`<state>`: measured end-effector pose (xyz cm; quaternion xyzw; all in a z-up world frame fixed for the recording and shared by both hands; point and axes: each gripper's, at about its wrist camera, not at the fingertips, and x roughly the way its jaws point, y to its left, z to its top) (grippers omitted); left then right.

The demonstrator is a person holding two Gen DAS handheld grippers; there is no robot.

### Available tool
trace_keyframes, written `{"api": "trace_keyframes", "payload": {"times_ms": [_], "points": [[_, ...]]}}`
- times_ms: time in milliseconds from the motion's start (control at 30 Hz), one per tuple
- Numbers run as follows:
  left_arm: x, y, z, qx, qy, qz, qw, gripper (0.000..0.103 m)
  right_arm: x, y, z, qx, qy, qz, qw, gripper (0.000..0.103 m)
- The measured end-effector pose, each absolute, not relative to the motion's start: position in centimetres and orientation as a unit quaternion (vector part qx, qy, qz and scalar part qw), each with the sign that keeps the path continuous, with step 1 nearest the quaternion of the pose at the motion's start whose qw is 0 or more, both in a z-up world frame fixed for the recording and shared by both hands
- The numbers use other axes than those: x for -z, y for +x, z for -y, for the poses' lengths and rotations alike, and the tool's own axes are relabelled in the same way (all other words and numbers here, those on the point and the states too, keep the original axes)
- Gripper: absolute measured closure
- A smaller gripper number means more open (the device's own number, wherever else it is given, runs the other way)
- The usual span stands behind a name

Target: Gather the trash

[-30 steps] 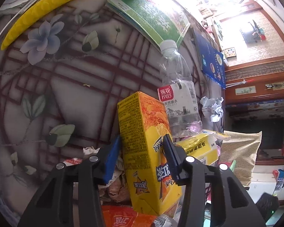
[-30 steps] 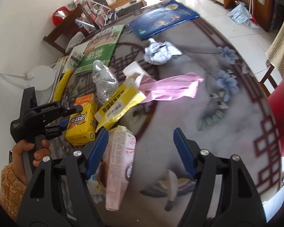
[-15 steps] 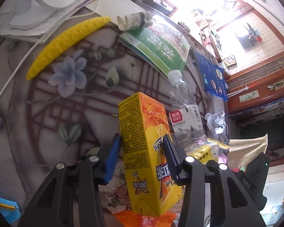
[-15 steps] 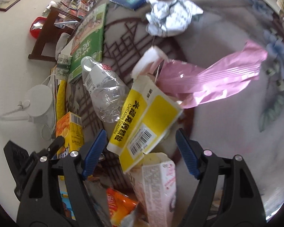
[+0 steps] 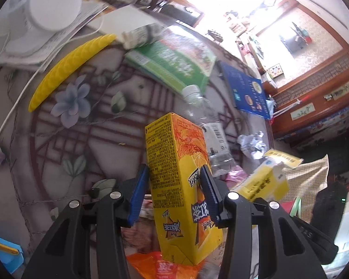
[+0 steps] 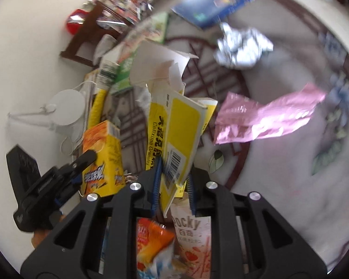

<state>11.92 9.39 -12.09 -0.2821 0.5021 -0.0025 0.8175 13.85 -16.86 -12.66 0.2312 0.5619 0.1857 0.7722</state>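
Two cartons are in hand: the left gripper [image 5: 174, 186] clamps the upright orange-yellow drink carton [image 5: 176, 174], while the right gripper [image 6: 173, 183], its jaws just closed, pinches the flattened yellow-white medicine box [image 6: 174, 134] above the floral surface [image 5: 65, 139]. Lift the box clear before swinging toward the pile.

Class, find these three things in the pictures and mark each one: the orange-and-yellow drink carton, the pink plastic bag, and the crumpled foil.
Orange-and-yellow drink carton [image 5: 172, 162], left wrist view, on its yellow printed side.
Pink plastic bag [image 6: 267, 116], right wrist view, on its middle.
Crumpled foil [image 6: 242, 46], right wrist view, on the centre of the wad.
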Motion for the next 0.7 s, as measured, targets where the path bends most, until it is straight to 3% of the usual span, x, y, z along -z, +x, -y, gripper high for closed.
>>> {"api": "trace_keyframes", "payload": {"times_ms": [333, 700], "points": [[8.4, 10.7, -4.3, 0.047, -0.228, -0.476, 0.848, 0.06, 5.6, 9.9, 20.4, -0.175, 0.166, -0.461, 0.854, 0.083], [6.4, 9.4, 0.9, 0.095, -0.197, -0.466, 0.858, 0.06, 3.7, 6.4, 25.7, -0.122, 0.161, -0.423, 0.884, 0.083]]}}
